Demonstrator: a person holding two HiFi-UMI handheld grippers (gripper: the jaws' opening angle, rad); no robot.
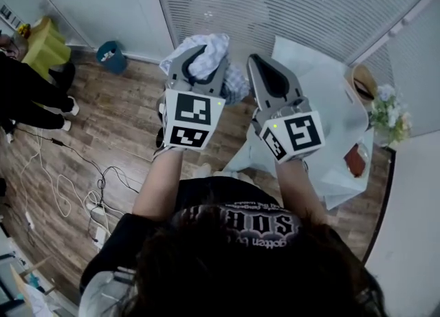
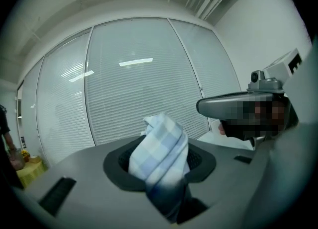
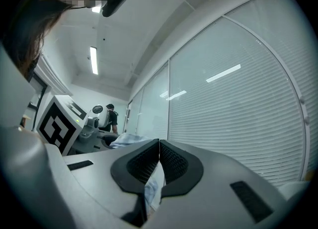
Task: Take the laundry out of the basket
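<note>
A blue-and-white checked cloth (image 1: 208, 55) is held up in front of me between both grippers. My left gripper (image 1: 204, 53) is shut on a bunched fold of it, and the cloth (image 2: 161, 153) bulges up out of the dark pads in the left gripper view. My right gripper (image 1: 254, 61) is close beside it on the right, its jaws pressed together. In the right gripper view a thin pale edge of the cloth (image 3: 151, 190) is pinched low between that gripper's (image 3: 159, 146) pads. A tan basket (image 1: 363, 80) seems to sit at the far right, mostly hidden.
A white-covered table (image 1: 330, 113) stands under and right of my right gripper, with flowers (image 1: 389, 111) at its far end. A blue bin (image 1: 111, 56) and a yellow stool (image 1: 45, 46) stand by the blinds. Cables (image 1: 75, 185) trail across the wooden floor; a person (image 1: 31, 95) stands at left.
</note>
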